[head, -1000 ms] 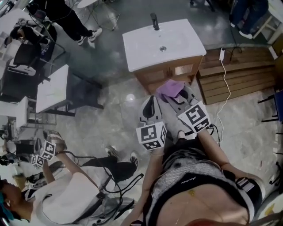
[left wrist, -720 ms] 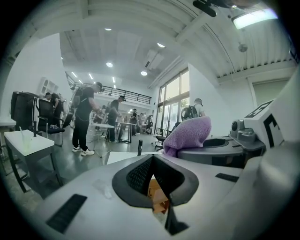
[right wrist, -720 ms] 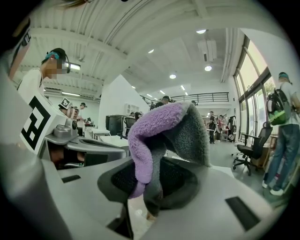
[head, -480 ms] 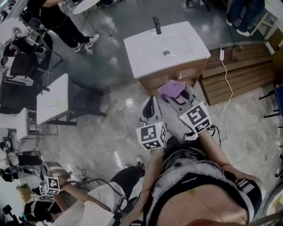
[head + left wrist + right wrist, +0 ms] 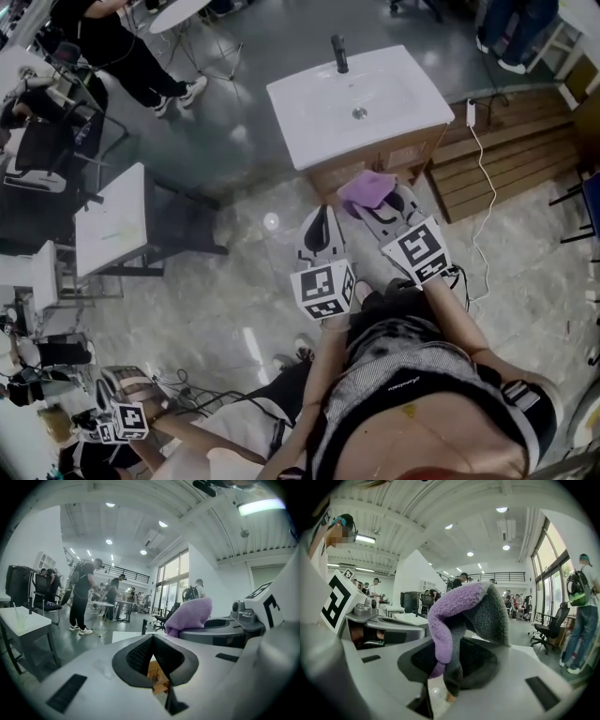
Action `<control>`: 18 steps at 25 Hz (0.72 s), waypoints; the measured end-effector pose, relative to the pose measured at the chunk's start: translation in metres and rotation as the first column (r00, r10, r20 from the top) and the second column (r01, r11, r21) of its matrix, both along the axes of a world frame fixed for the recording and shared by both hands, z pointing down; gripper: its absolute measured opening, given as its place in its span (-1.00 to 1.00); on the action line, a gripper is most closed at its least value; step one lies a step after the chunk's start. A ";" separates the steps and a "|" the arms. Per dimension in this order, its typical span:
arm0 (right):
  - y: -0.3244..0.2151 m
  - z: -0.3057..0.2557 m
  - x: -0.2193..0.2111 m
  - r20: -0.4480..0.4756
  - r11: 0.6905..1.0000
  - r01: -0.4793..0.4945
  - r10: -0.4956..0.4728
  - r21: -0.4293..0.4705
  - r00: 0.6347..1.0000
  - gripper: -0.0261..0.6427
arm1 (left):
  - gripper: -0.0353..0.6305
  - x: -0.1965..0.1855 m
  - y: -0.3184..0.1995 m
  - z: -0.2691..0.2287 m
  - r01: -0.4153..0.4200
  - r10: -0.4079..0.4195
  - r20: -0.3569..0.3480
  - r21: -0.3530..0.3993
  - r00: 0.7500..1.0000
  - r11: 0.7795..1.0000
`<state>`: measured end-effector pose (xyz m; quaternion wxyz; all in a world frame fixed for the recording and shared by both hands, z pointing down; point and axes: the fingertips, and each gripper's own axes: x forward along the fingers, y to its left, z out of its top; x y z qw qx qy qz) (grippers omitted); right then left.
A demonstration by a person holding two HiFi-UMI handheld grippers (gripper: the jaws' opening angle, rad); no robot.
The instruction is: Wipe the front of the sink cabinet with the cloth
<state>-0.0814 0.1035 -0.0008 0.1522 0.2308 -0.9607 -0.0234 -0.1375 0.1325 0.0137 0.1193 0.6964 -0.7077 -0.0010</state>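
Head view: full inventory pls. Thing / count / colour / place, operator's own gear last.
sink cabinet: 1, wood with a white basin top, top centre, ahead of both grippers
faucet: 1, black, far edge of the basin
cloth: 1, purple, low in front of the cabinet
slatted platform: 1, brown wood, right of the cabinet
cable: 1, white, from the platform down onto the floor
table: 1, white, left
standing person: 1, dark clothes, top left
second person: 1, lower left, holding marker cubes
left gripper: 1, white, jaws together, nothing between them
right gripper: 1, white, jaws closed on the cloth
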 end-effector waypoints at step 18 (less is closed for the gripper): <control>-0.073 0.012 -0.044 -0.010 0.998 0.057 -0.057 -0.035 0.998 -0.45 | -0.89 -0.043 -0.072 0.015 0.053 -0.053 0.012 -0.051 0.999 0.997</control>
